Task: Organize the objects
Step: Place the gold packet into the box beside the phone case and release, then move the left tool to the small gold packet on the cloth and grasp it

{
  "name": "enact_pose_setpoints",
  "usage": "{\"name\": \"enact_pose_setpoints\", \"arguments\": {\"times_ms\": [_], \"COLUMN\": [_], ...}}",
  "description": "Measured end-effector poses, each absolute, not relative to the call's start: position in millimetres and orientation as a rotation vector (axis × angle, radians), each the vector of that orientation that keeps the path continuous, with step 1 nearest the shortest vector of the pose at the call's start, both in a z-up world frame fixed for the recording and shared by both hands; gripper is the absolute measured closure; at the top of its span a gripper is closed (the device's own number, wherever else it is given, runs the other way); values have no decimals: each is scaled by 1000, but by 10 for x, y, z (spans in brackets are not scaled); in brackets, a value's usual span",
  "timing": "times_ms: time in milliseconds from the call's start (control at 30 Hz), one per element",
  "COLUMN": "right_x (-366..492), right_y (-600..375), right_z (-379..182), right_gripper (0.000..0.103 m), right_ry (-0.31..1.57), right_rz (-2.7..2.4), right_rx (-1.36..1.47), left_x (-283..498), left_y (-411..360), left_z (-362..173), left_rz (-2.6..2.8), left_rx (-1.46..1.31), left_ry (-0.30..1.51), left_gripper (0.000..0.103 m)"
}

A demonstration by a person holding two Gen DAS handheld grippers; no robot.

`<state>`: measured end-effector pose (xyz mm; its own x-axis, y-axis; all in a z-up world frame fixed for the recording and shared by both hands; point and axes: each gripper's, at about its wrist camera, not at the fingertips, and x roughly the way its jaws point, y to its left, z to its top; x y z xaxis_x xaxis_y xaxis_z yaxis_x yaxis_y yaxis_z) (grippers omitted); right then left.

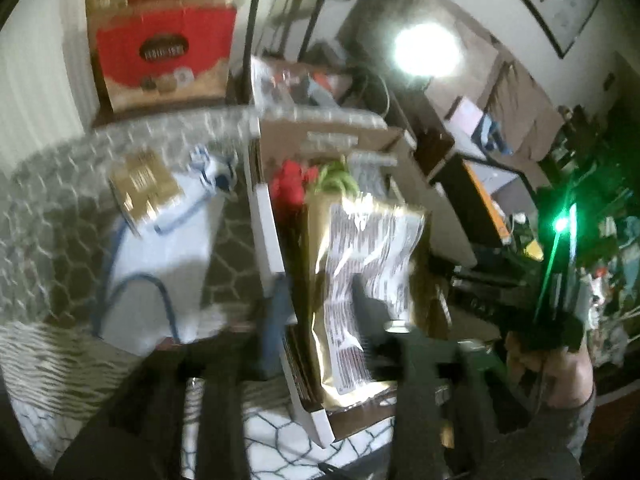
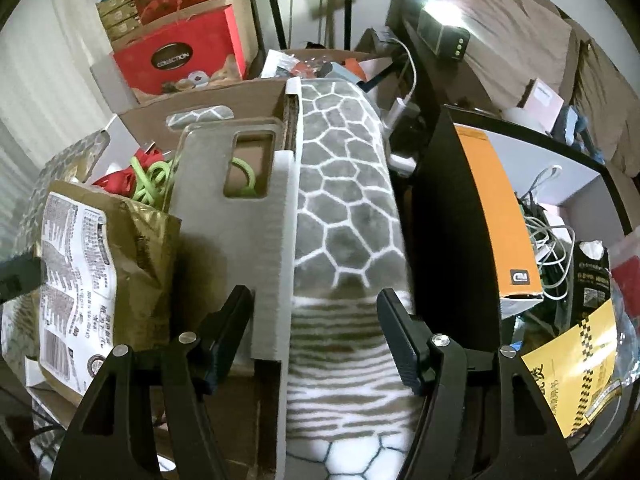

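Observation:
A cardboard box (image 1: 264, 200) (image 2: 208, 100) stands on a patterned blanket and holds a gold foil bag with a white label (image 1: 360, 280) (image 2: 88, 272), red and green items (image 1: 304, 180) (image 2: 148, 180) and a clear phone case (image 2: 228, 184). My left gripper (image 1: 312, 360) is blurred and seems open, with the gold bag between its fingers. My right gripper (image 2: 316, 316) is open, just above the box's right wall and the blanket (image 2: 344, 200). A white cloth bag with a gold box on it (image 1: 160, 240) lies left of the box.
Red gift boxes (image 1: 164, 52) (image 2: 180, 56) are stacked at the back. A black and orange box (image 2: 492, 216) and a bin of cables (image 2: 552, 232) stand to the right, with a yellow packet (image 2: 576, 364). A bright lamp (image 1: 426, 50) shines behind. The right gripper also shows in the left wrist view (image 1: 560, 280).

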<state>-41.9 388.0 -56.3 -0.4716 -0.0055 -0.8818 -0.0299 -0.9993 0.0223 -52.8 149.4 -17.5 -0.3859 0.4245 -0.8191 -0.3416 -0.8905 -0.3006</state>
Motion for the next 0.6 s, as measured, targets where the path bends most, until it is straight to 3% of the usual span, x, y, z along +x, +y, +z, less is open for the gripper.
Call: {"name": "enact_pose_setpoints", "arguments": {"times_ms": [300,533,600], "right_x": [-421,-435,-446], "right_y": [3874,3885,3881], "right_z": [-499,-546,-567], "right_gripper": [36,36,36], "right_ry": [25,53,51], "right_rz": [2681,2683,2679], "right_rx": [-1583,-1600,-1608], "left_x": [-789,-957,-978], "left_y": [1506,1461,1513], "left_z": [-33,-259,-287], "left_rz": [2408,2348,2371], "left_rx": [-1341,-1422,-1423], "left_ry": [86,-32,20], "left_gripper": [61,60,60]}}
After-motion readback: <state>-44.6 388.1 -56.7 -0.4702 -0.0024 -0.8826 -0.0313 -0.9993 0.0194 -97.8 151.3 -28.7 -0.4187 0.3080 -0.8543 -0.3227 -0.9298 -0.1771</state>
